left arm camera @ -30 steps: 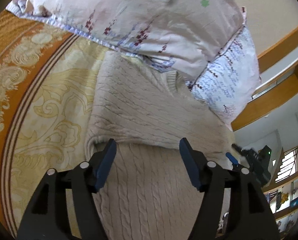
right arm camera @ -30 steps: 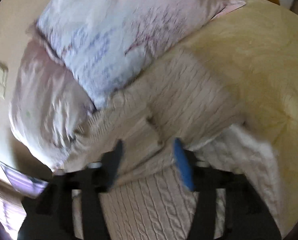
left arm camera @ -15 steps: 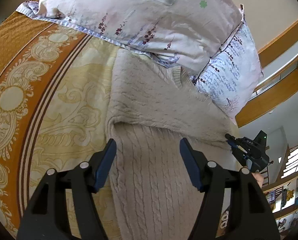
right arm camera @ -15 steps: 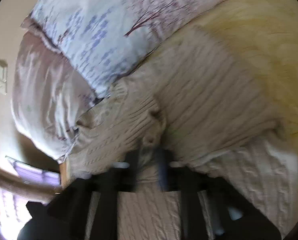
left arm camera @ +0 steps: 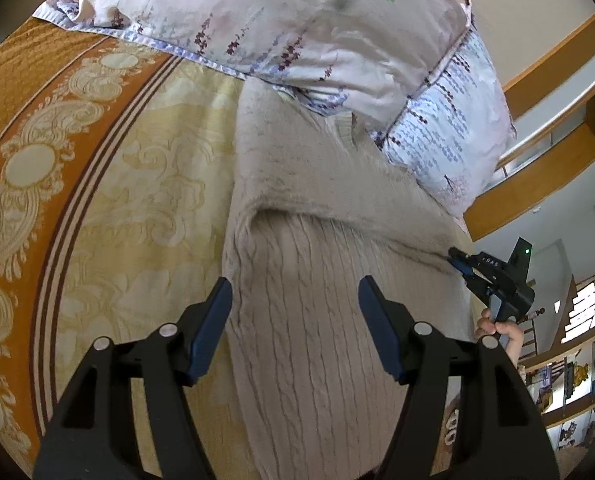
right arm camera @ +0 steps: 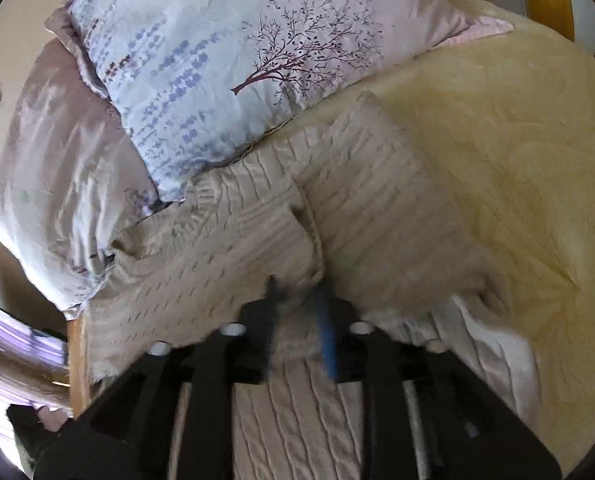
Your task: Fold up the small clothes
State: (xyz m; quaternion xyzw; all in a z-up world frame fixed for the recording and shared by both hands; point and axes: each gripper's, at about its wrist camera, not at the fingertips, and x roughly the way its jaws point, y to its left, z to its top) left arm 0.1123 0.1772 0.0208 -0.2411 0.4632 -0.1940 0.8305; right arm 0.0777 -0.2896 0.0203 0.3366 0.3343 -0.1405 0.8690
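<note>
Left gripper [left arm camera: 295, 320] at lower centre of the left wrist view, spread wide, blue pads either side of the knit and gripping nothing; angled forward and down over the cream cable-knit sweater [left arm camera: 321, 280]; sweater running up the middle of the frame, a folded edge crossing it just ahead of the fingertips, top end tucked against the pillows; floral pillow [left arm camera: 281, 20] across the upper frame, second pillow [left arm camera: 449, 120] with blue print to its right; yellow and orange patterned bedspread [left arm camera: 97, 168] filling the left side; wooden shelving in the lower right corner.

Right gripper [left arm camera: 459, 261] at right centre of the same view, held in a hand [left arm camera: 501, 332], tip at the right edge of the sweater's fold; in the right wrist view, right gripper [right arm camera: 299, 312] at lower centre, blurred, narrowed on a bunch of the sweater [right arm camera: 257, 240] between the pads; folded sweater spreading to upper right over pale yellow bedspread [right arm camera: 517, 160]; tree-print pillow [right arm camera: 237, 60] across the top, pinkish pillow [right arm camera: 49, 168] at left.
</note>
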